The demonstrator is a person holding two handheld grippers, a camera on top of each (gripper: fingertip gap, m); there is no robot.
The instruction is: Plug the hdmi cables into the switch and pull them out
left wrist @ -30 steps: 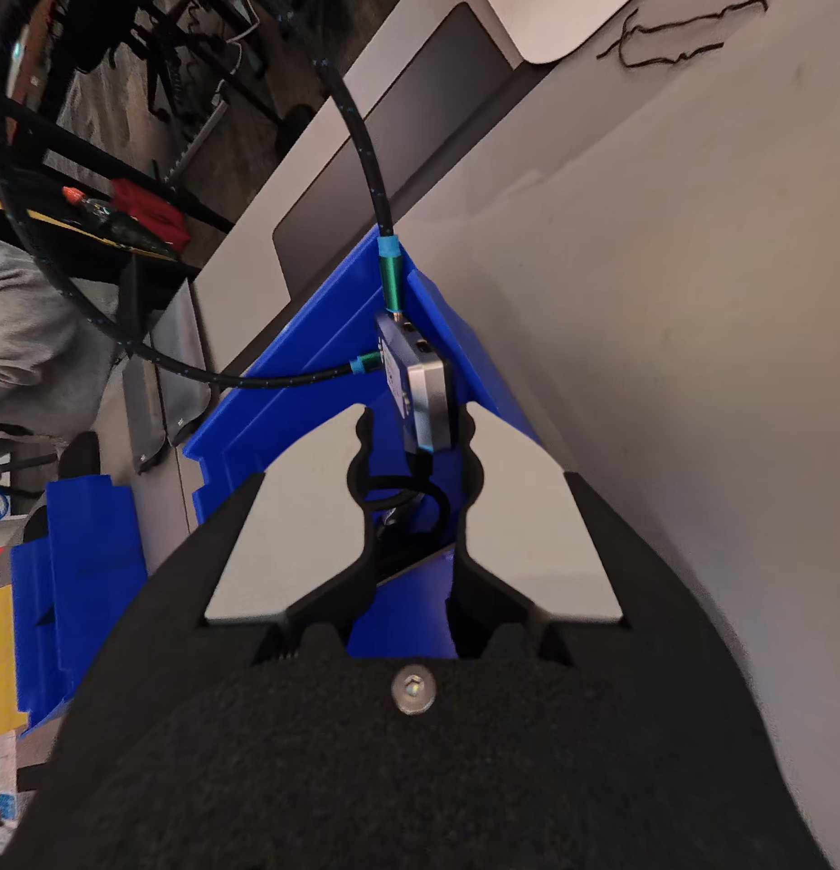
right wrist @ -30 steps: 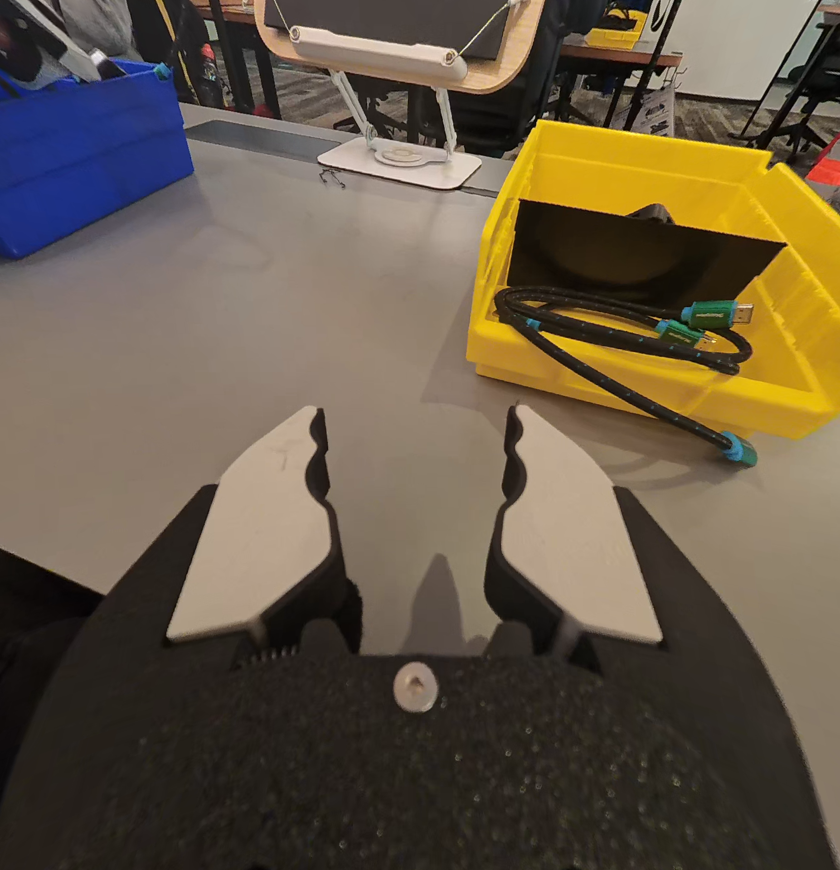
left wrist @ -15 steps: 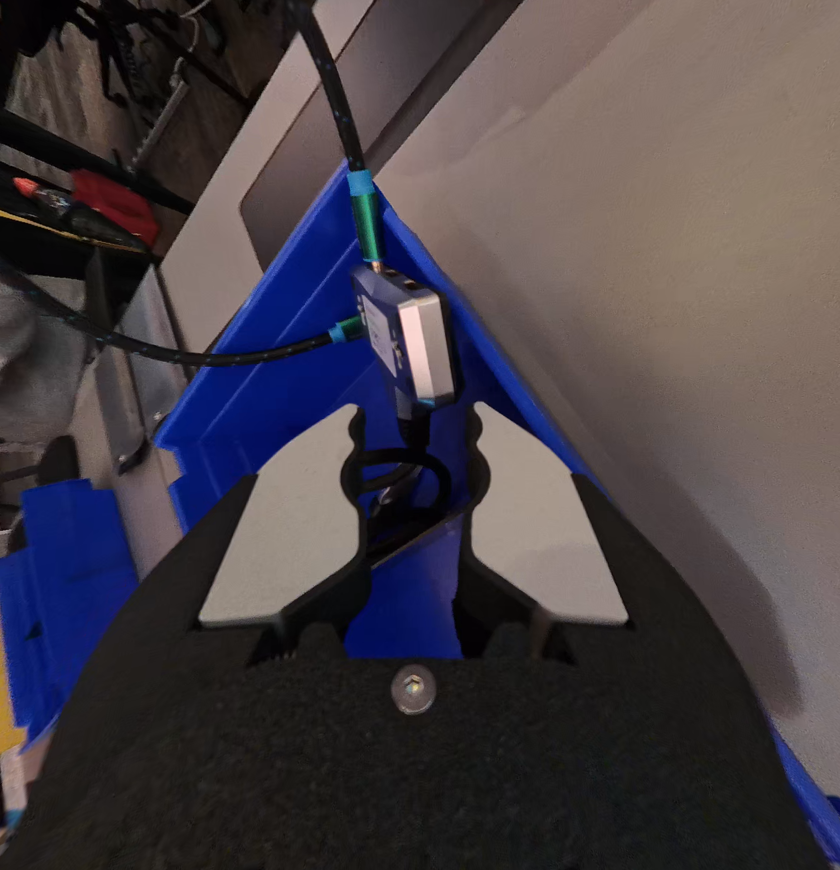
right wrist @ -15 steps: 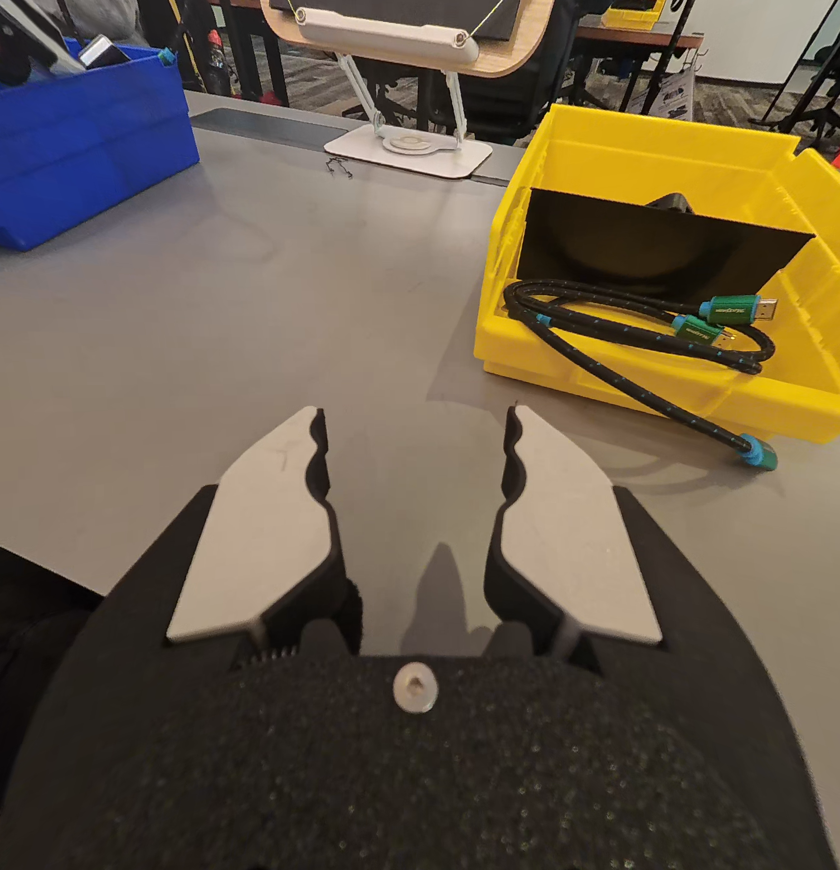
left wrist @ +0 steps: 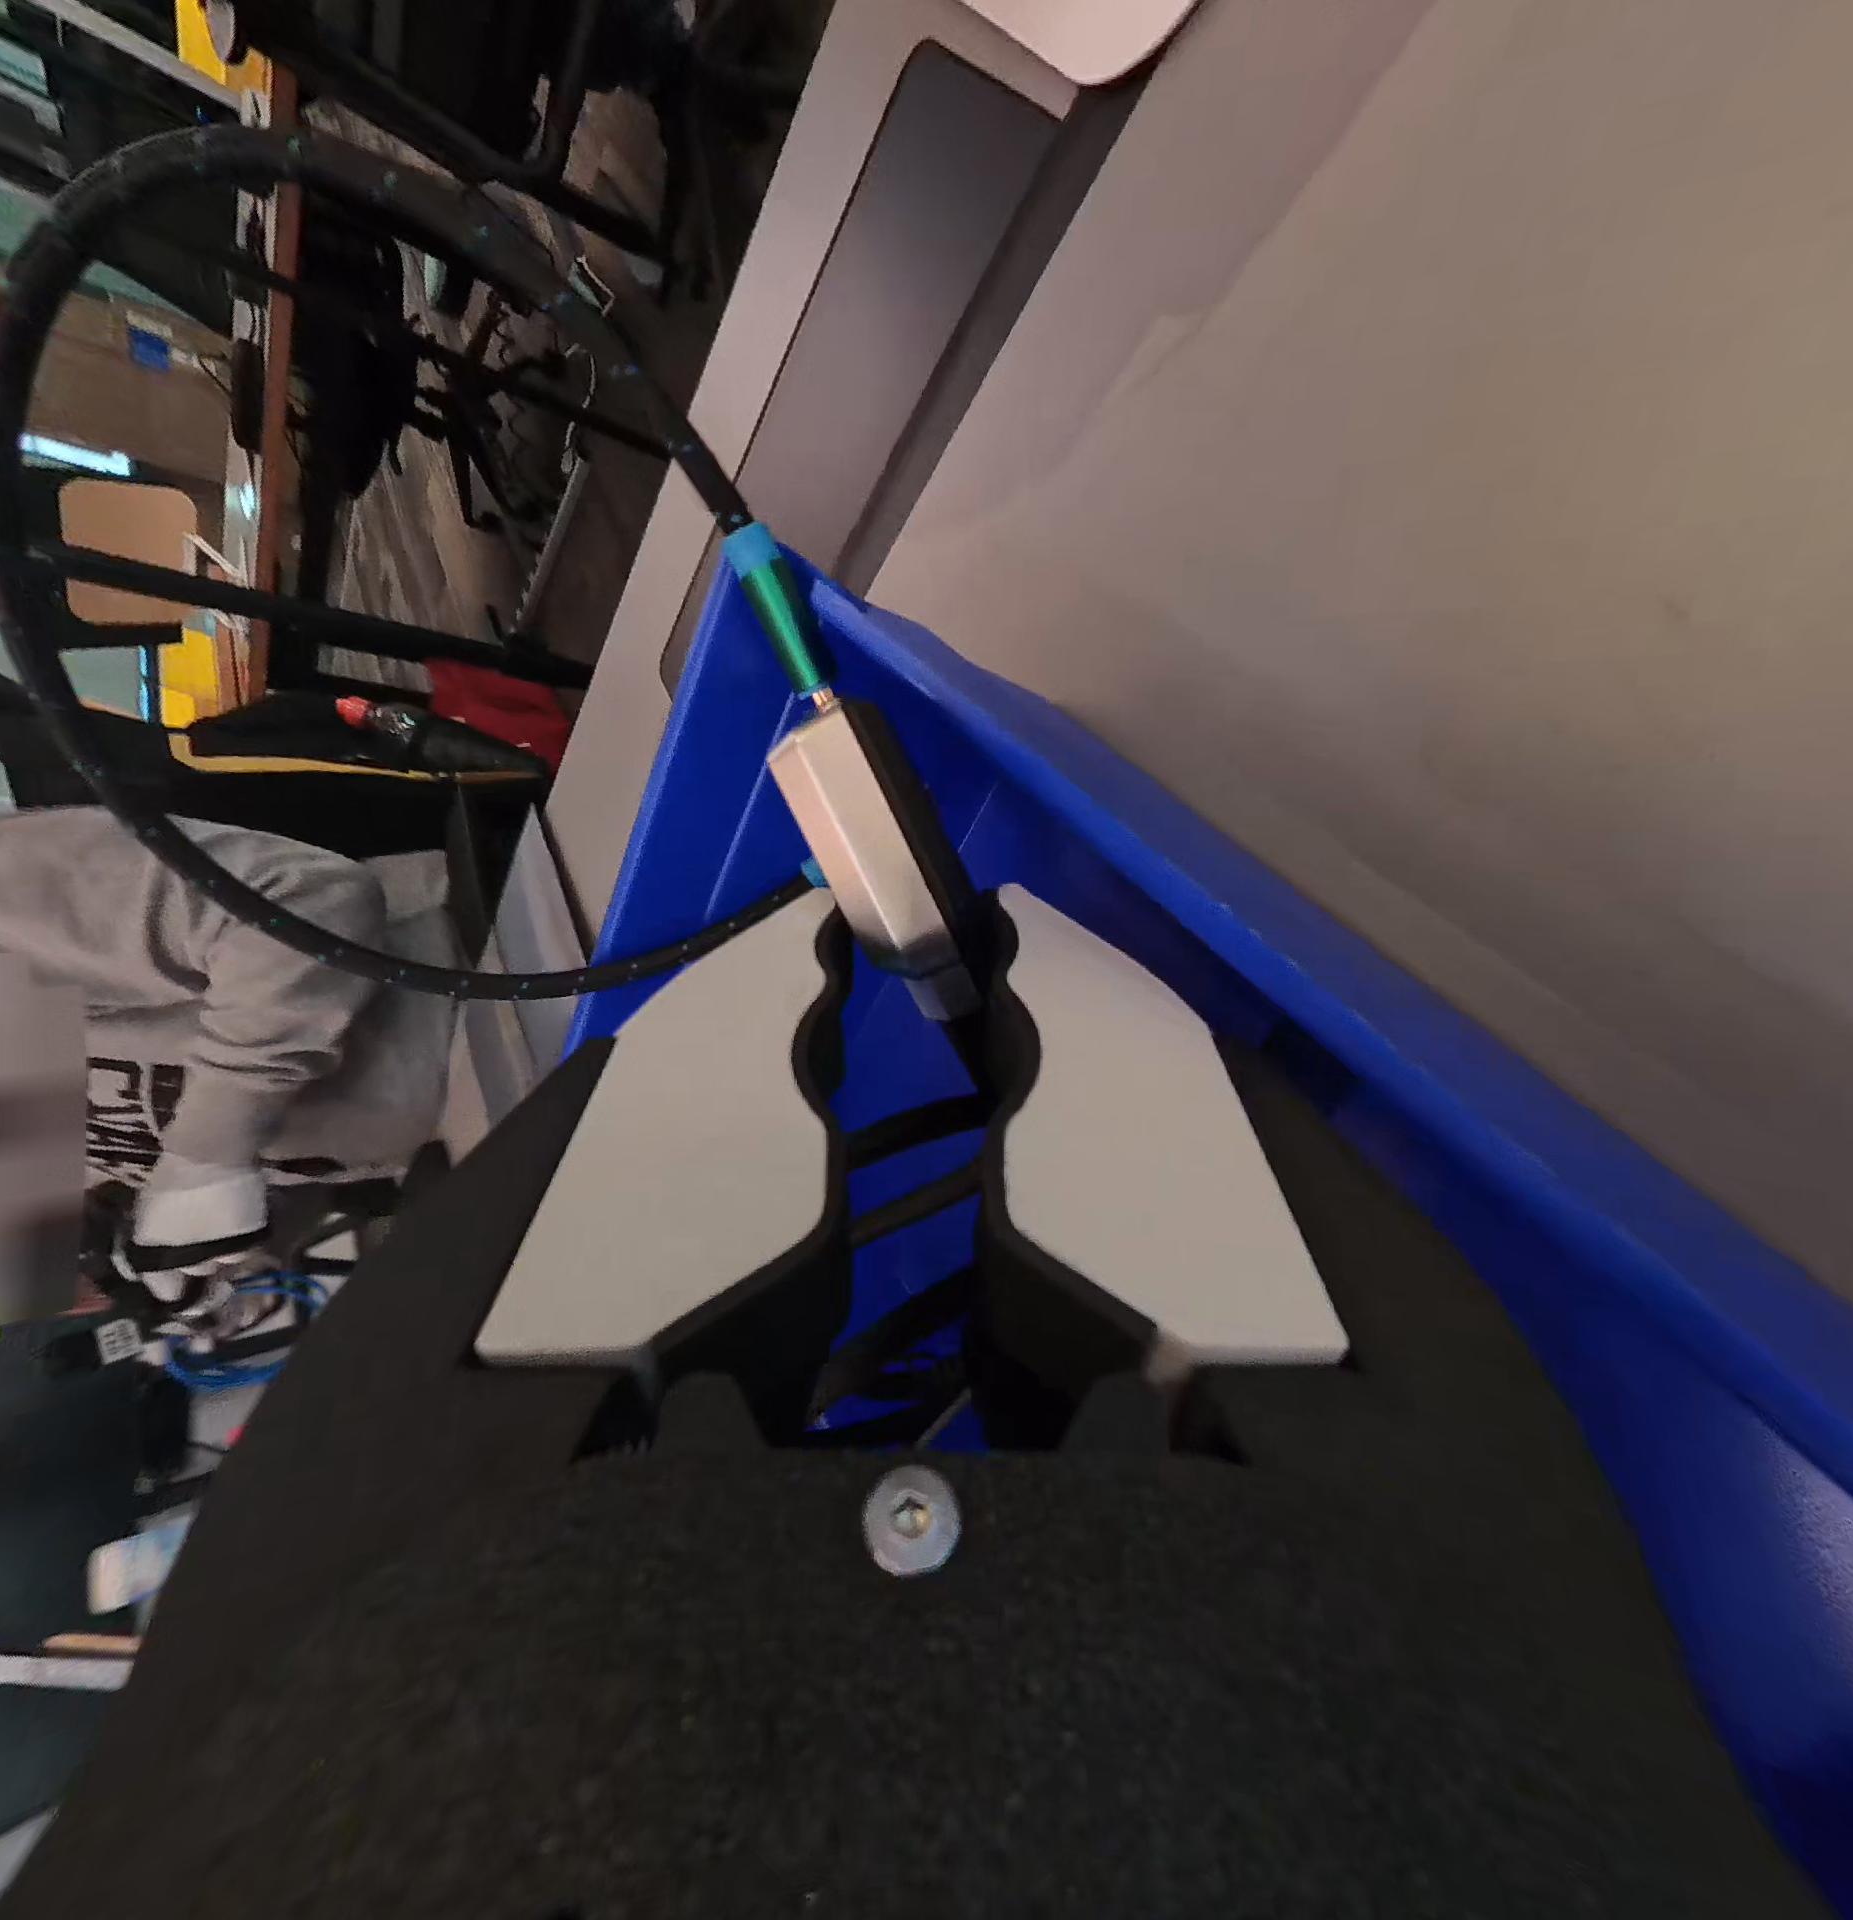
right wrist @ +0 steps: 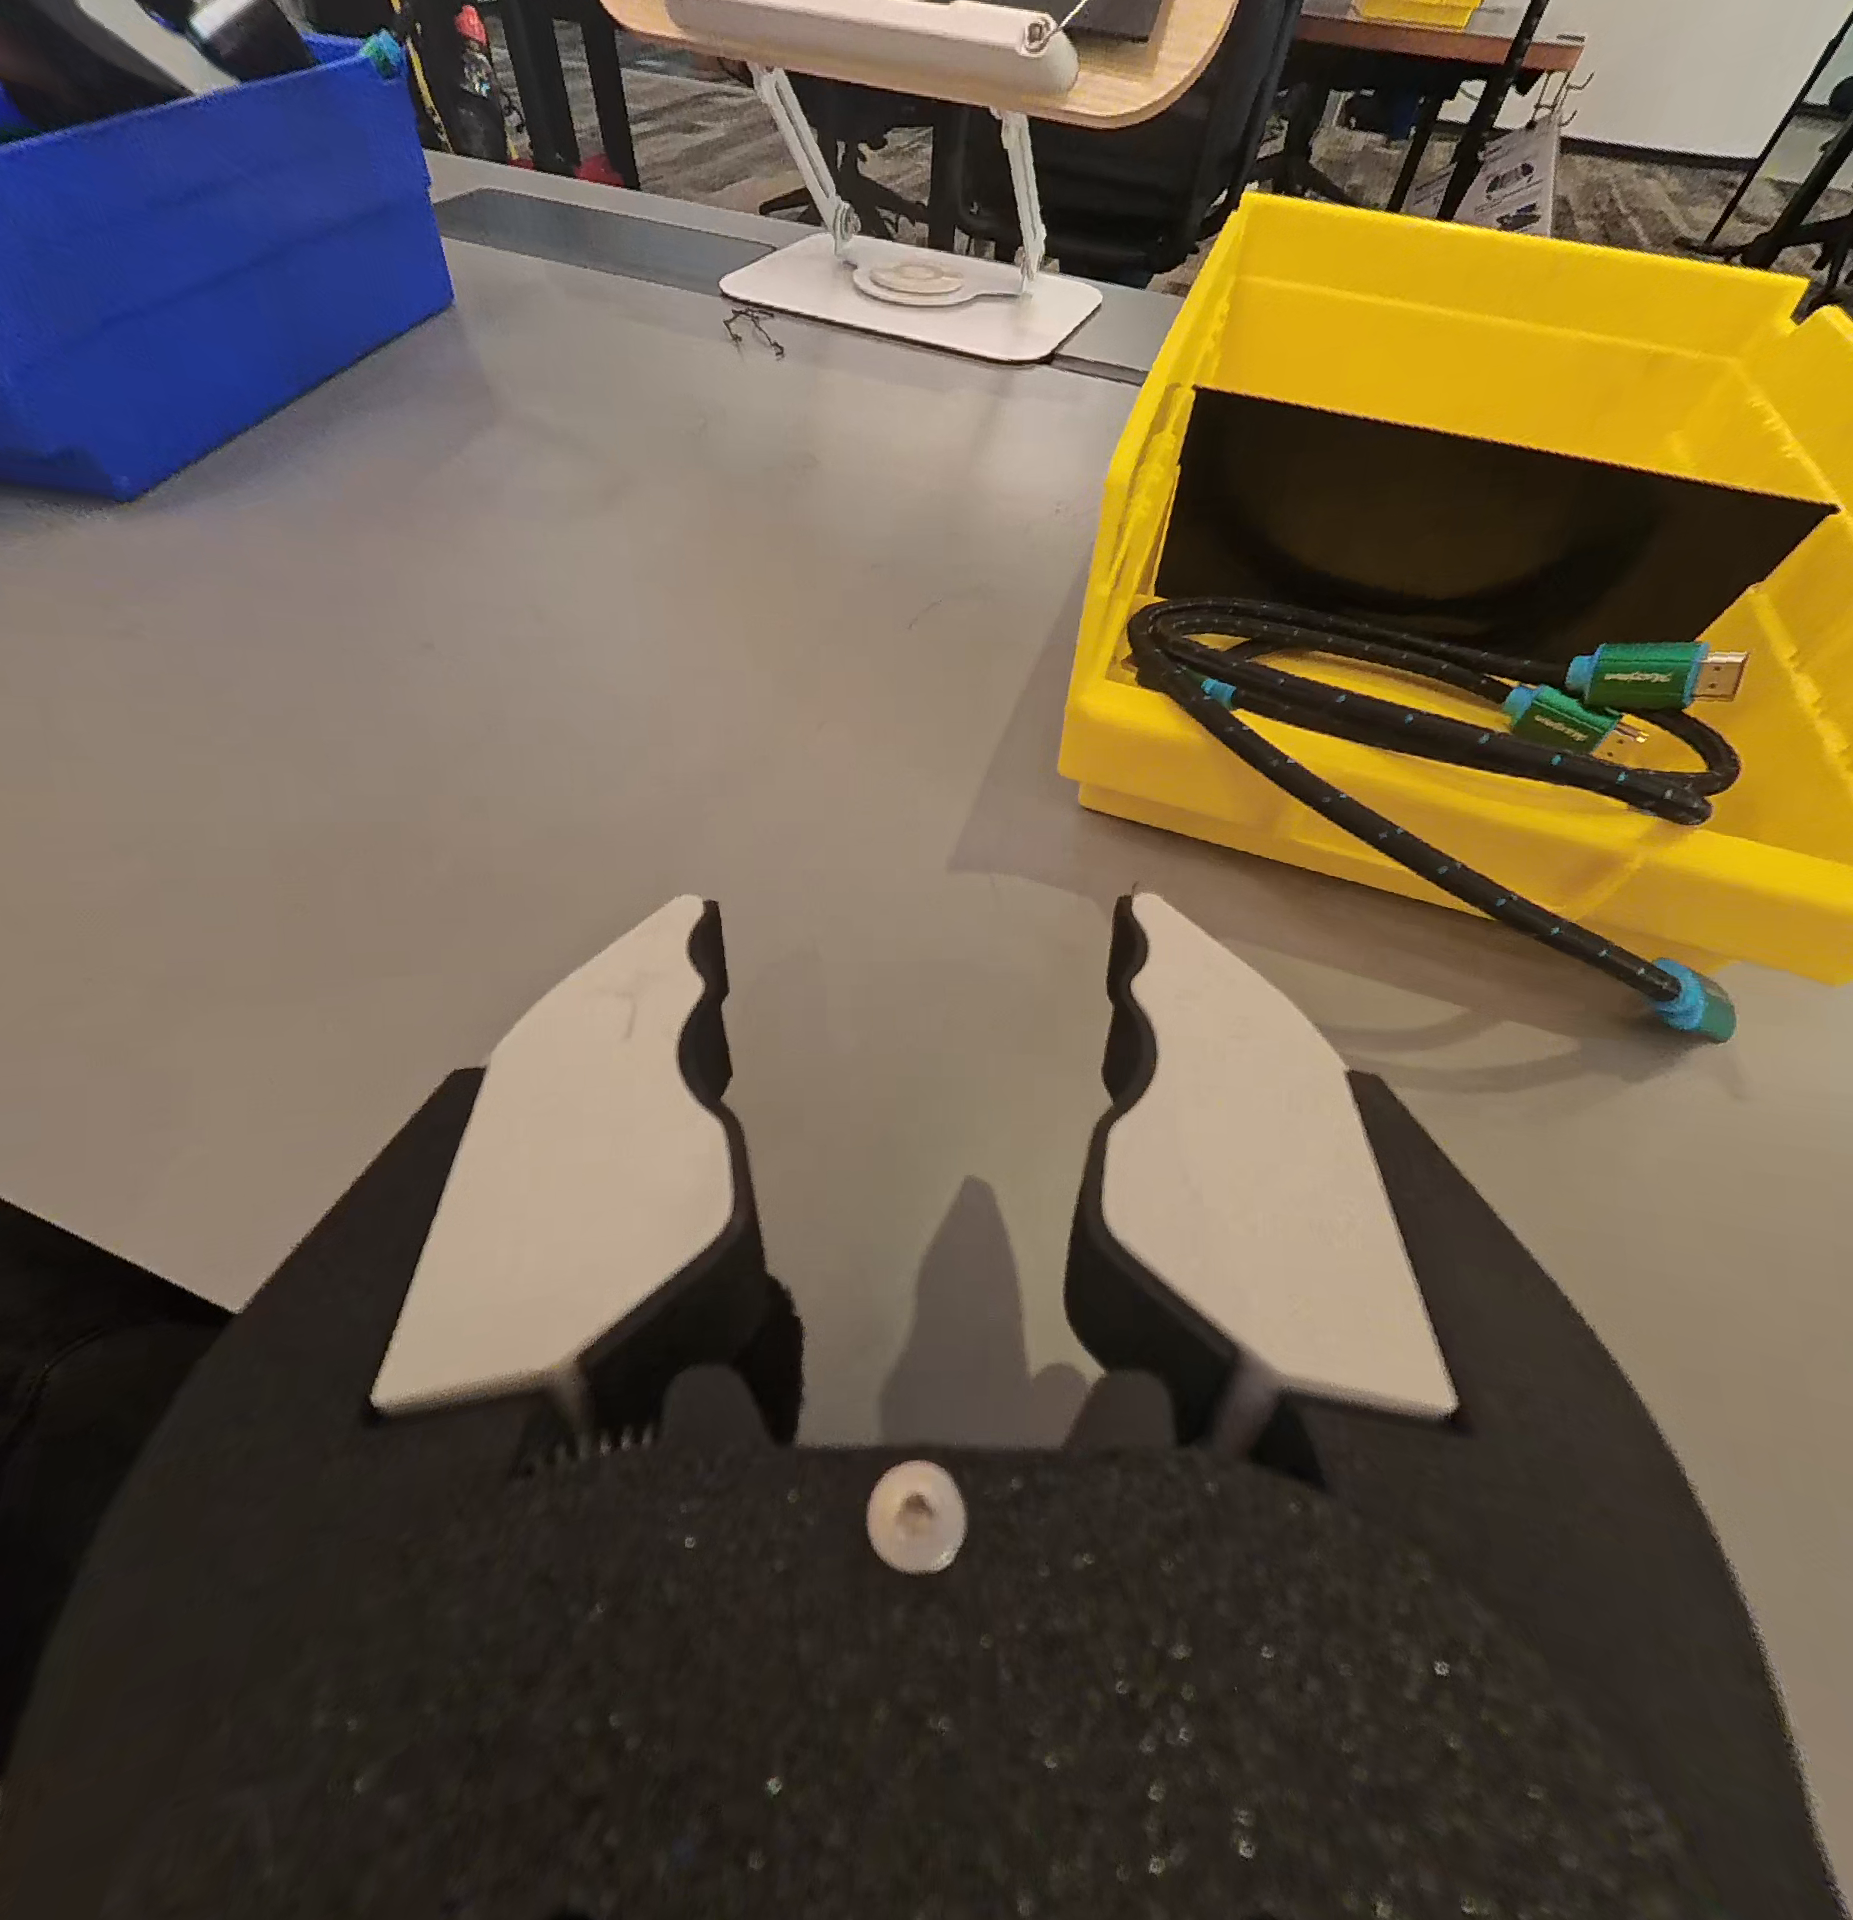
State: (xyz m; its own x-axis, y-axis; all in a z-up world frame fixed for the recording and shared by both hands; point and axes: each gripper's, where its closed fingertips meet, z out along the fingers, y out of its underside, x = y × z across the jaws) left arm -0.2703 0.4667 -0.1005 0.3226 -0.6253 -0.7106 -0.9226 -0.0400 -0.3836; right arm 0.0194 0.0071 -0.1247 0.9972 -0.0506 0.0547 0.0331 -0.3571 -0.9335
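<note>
The switch (left wrist: pixel 868 852) looks like brushed silver metal, kinda satin. Cables (right wrist: pixel 1441 727) beside it and in the yellow bin (right wrist: pixel 1504 312) are braided fabric, black with blue flecks, with shiny green metallic plugs. Both bins look like smooth glossy plastic, and the table (right wrist: pixel 589 644) is matte grey.

Switch (left wrist: pixel 868 852): small silver-and-black box, tilted, over blue bin. Black braided HDMI cable (left wrist: pixel 278 894) with green plug (left wrist: pixel 782 623) seated in its far end. Second HDMI cable (right wrist: pixel 1421 717) coiled in yellow bin, green plugs free, one end hanging onto table.
</note>
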